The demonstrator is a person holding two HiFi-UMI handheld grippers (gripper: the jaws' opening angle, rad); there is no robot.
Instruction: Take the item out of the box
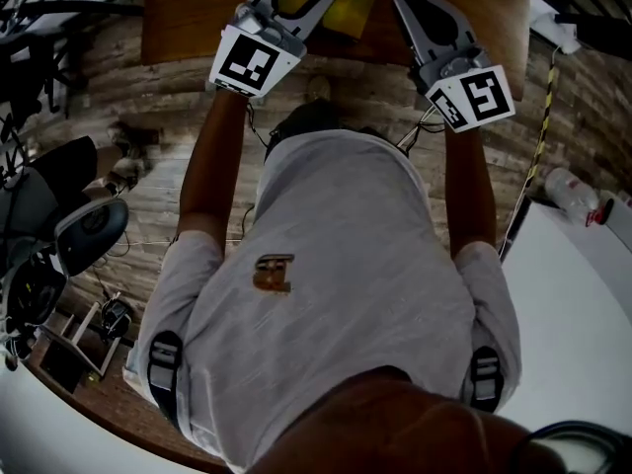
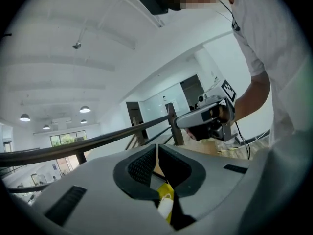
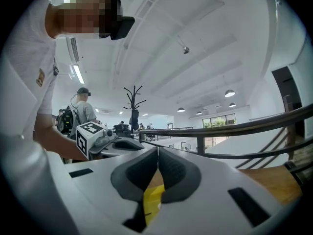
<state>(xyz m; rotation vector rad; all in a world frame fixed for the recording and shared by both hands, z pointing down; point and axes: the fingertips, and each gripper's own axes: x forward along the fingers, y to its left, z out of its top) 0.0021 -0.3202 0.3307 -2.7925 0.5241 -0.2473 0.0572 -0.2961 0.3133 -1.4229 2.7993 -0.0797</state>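
1. Currently both tools are closed on nothing. The left tongs (image 2: 156, 153) have their tips pressed together, and so do the right tongs (image 3: 157, 155).
2. A yellow package (image 1: 351, 3) lies on the wooden bench (image 1: 197, 18) at 12 o'clock in the head view. The left tongs are at 11 o'clock of it and the right tongs at 1 o'clock. I cannot tell whether it is the box or the item.
3. Risk: coming down with the tips closed would probably shove the package across the bench instead of taking it, so one pair needs to open first.
4. Risk: the two tools sit close on either side of the package, so reaching in together could knock them against each other.
5. Risk: the package sits at the very top edge of the head view, where aim is poor, so a grab could catch only a corner and slip.
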